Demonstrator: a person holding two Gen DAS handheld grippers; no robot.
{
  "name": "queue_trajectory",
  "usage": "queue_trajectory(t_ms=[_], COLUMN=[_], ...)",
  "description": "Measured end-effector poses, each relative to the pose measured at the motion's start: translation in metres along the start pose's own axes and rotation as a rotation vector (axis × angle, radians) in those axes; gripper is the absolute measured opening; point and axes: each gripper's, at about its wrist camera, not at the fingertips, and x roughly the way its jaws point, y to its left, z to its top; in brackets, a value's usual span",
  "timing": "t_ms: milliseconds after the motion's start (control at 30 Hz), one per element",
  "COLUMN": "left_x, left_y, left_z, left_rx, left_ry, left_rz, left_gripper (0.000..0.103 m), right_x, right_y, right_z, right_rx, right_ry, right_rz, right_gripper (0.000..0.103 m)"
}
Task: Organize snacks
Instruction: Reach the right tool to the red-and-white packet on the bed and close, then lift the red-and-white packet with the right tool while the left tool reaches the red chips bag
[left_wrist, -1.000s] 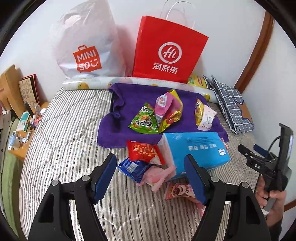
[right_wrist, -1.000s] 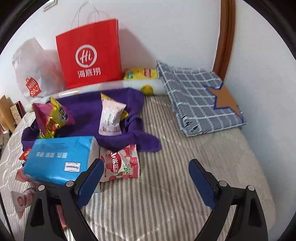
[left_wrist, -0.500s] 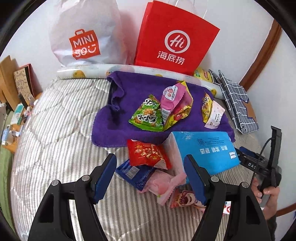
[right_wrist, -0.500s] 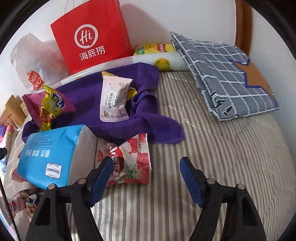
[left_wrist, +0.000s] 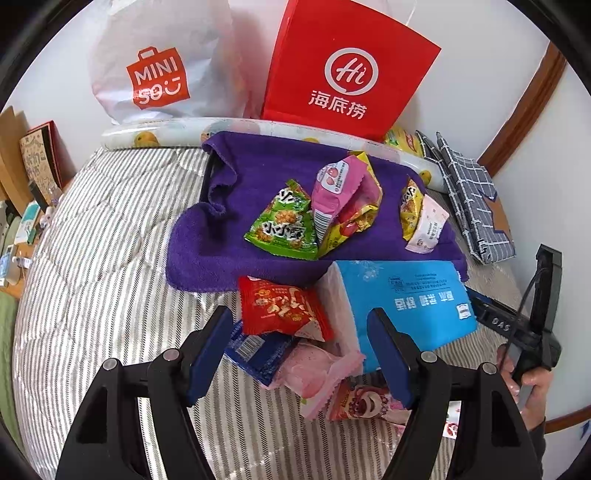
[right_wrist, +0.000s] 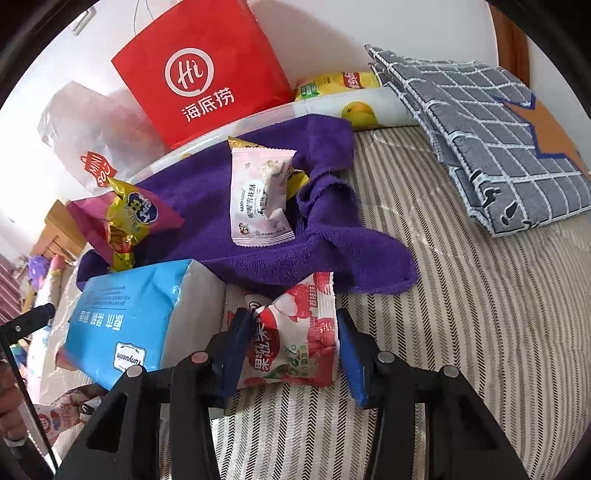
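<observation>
On the striped bed the right tongs have just been closing around a red-and-white lychee snack packet that lies flat on the quilt, just below the edge of the purple towel; the blue pads now stand close against the packet's two sides, though I cannot tell whether they truly press it yet. Just left of that packet sits a blue tissue pack, partly overlapping the towel. A pale pink snack pouch rests on the towel, and a magenta-and-gold bag leans at the towel's left end. Behind them a red paper bag and a white plastic shopping bag stand against the wall, and a folded grey checked cloth lies at the far right. The left tongs hang open above a small heap of packets without gripping any: a red packet, a dark blue packet under it, a pink packet and a strawberry-bear packet nearest the camera. Farther back on the towel lies a green packet. At the right edge of the left view a hand holds the other tool's handle.
</observation>
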Motion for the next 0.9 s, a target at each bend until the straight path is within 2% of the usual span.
queue_trajectory(t_ms=[167, 333, 500, 700, 900], left_x=[-0.009, -0.020, -0.033, -0.050, -0.054], left_y=[-0.003, 0.002, -0.005, -0.016, -0.003], left_z=[-0.006, -0.010, -0.015, -0.025, -0.031], left_rx=[0.012, -0.026, -0.029, 0.001, -0.032], left_ry=[-0.011, -0.019, -0.038, -0.061, -0.061], left_rz=[0.000, -0.017, -0.053, -0.057, -0.009], left_gripper=[0.074, 0.074, 0.074, 0.074, 0.074], right_x=[-0.018, -0.051, -0.076, -0.065, -0.059], right_y=[0.000, -0.008, -0.008, 0.000, 0.002], right_z=[-0.003, -0.012, -0.031, -0.055, -0.065], right_rx=[-0.002, 0.013, -0.006, -0.038, -0.040], right_ry=[-0.021, -0.046, -0.016, 0.040, 0.008], right_rz=[-0.025, -0.047, -0.014, -0.042, -0.054], right_gripper=[0.040, 0.040, 0.040, 0.040, 0.041])
